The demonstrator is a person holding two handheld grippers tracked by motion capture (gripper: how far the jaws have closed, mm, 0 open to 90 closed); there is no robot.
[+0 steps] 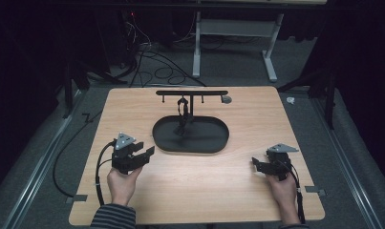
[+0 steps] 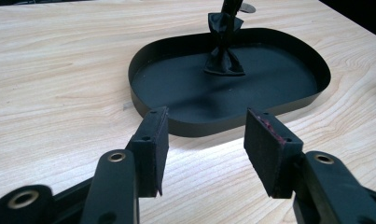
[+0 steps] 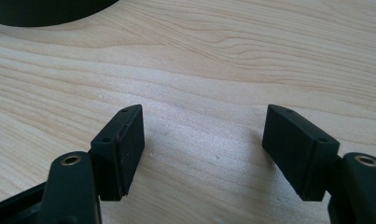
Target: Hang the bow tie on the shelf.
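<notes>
Left tool (image 2: 204, 149) before bow-tied tray (image 2: 288, 100)

A tray (image 1: 199, 143) lies at the middle of the bench (image 1: 257, 191), toward its far edge. A stand (image 1: 191, 93) rises from the tray's far side, with a cloth piece (image 1: 182, 114) hanging on its post. The left tool (image 1: 143, 153) sits just beside the tray's left end; the right tool (image 1: 255, 164) is near the right edge, well apart from the tray.

Right tongs (image 3: 202, 154) gaping over bare wooden table (image 3: 223, 70), nothing between
</notes>
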